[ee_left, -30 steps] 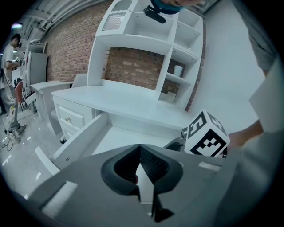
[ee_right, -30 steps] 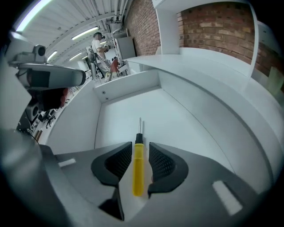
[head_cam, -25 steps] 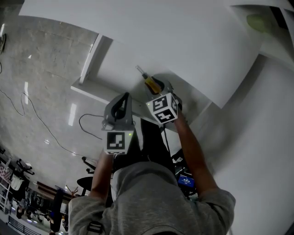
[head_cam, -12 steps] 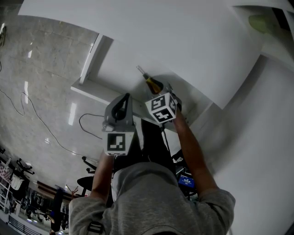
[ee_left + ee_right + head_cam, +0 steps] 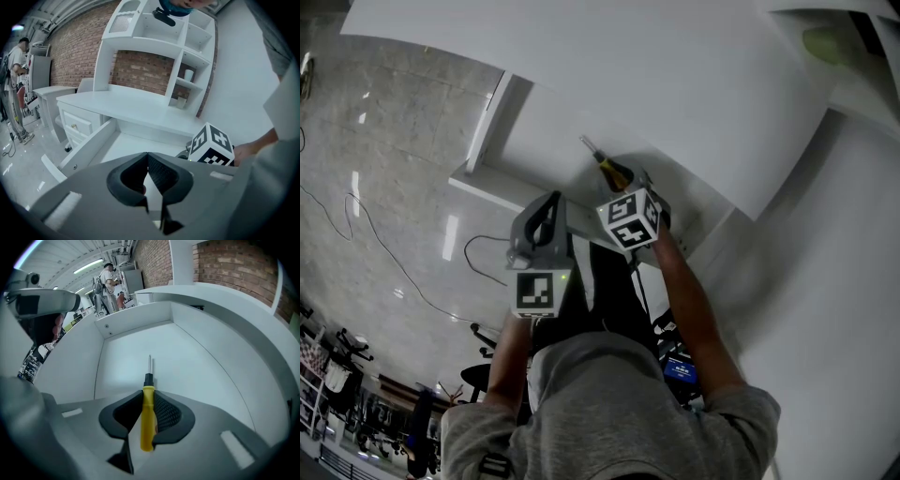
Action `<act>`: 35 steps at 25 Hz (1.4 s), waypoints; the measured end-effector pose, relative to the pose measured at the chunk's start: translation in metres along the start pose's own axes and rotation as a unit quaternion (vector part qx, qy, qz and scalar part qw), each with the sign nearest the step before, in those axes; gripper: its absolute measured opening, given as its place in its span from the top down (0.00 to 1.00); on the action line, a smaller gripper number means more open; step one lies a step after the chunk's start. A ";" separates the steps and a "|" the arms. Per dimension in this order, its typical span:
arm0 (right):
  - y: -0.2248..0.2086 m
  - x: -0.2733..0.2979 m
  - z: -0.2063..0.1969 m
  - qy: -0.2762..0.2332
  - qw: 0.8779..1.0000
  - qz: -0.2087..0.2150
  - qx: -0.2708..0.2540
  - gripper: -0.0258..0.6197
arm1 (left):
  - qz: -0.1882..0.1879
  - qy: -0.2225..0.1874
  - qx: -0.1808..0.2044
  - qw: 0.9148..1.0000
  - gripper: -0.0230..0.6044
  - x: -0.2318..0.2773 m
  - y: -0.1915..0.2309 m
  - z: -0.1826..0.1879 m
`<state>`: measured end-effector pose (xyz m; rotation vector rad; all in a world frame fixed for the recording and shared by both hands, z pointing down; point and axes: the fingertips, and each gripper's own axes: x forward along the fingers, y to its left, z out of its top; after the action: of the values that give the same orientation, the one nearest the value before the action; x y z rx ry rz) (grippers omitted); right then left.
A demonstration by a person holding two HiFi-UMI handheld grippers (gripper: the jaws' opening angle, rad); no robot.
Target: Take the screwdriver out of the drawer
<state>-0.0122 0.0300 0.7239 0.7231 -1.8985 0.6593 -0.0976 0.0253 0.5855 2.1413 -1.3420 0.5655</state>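
Note:
A screwdriver (image 5: 607, 169) with a yellow handle and a thin metal shaft lies in the open white drawer (image 5: 546, 131), near its right side under the desk's edge. My right gripper (image 5: 625, 183) points steeply down into the drawer. Its jaws are closing, and in the right gripper view the pads press both sides of the screwdriver's handle (image 5: 147, 416), with the shaft pointing away over the drawer floor (image 5: 197, 366). My left gripper (image 5: 550, 202) hovers at the drawer's front edge, beside the right one. Its jaws stand together with nothing between them (image 5: 148, 159).
The white desk top (image 5: 675, 84) overhangs the back of the drawer. A shelf unit (image 5: 154, 51) stands on the desk against a brick wall. A cable (image 5: 478, 248) lies on the glossy floor to the left. A person (image 5: 16, 51) stands far off at the left.
Both grippers stay where they were. The right gripper remains over the screwdriver's handle; no clear shift of the screwdriver shows in the head view.

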 end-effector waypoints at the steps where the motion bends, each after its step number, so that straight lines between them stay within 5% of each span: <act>1: 0.000 -0.001 0.000 -0.001 1.000 -0.001 0.002 0.84 | 0.001 -0.002 0.000 1.000 0.94 -0.001 0.000 0.002; 20: 0.006 -0.074 0.031 -0.059 0.998 -0.033 0.006 0.84 | -0.016 -0.037 0.051 0.998 0.94 -0.040 -0.016 0.047; 35: 0.003 -0.183 0.063 -0.139 0.984 -0.104 0.043 0.84 | -0.061 -0.099 0.107 0.987 0.94 -0.087 -0.060 0.120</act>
<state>0.0146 0.0247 0.5321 1.1014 -2.0183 0.5317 -0.0717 0.0283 0.4275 2.4924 -1.2884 0.4765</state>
